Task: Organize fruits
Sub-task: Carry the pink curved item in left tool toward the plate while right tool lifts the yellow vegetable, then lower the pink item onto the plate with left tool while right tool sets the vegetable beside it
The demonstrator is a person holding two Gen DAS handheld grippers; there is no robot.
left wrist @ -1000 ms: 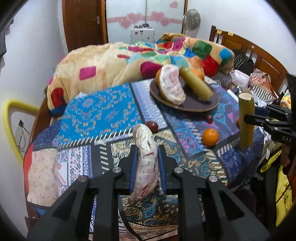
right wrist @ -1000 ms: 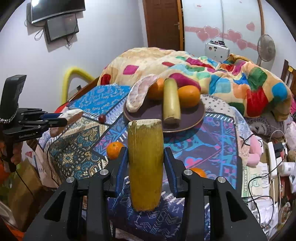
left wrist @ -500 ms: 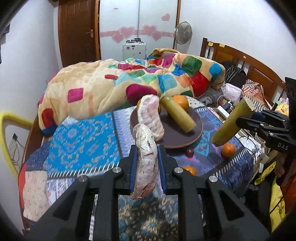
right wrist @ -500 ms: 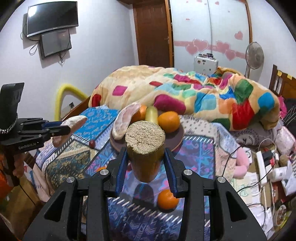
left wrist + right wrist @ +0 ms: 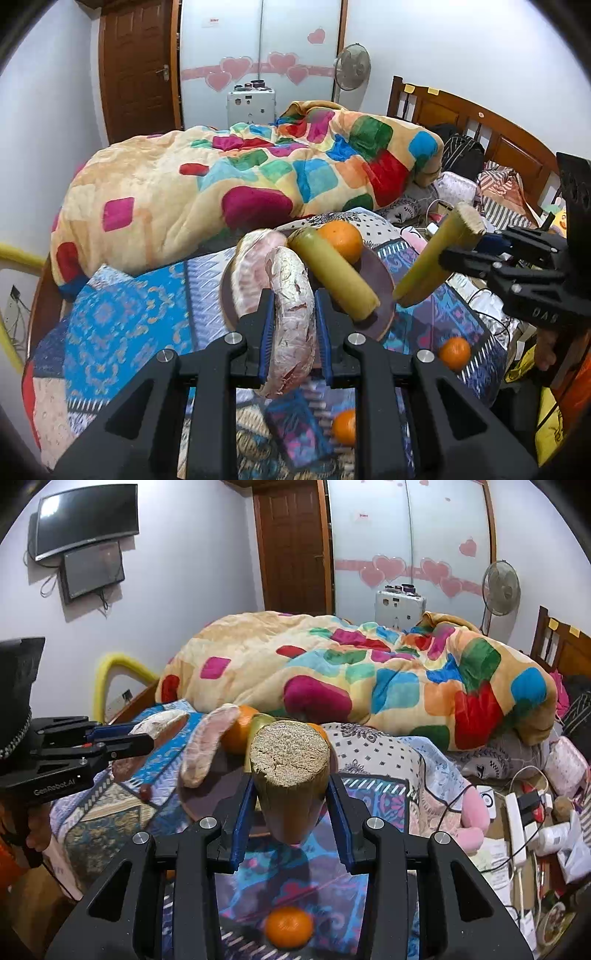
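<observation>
Left tool (image 5: 291, 325): I have it pinching a peeled pomelo segment (image 5: 291, 314), held above the patterned cloth.
Right tool (image 5: 291, 805): clamped on a sugarcane piece (image 5: 290, 771), cut end toward me.
Plate (image 5: 380, 284): just ahead of both tools, carrying pomelo, cane and an orange (image 5: 341, 240).
Loose tangerine (image 5: 289, 926): below my right tool.

2 wrist fisheyes, close over own fingers, facing bed, sharing plate (image 5: 384, 284) (image 5: 207, 794)
</observation>
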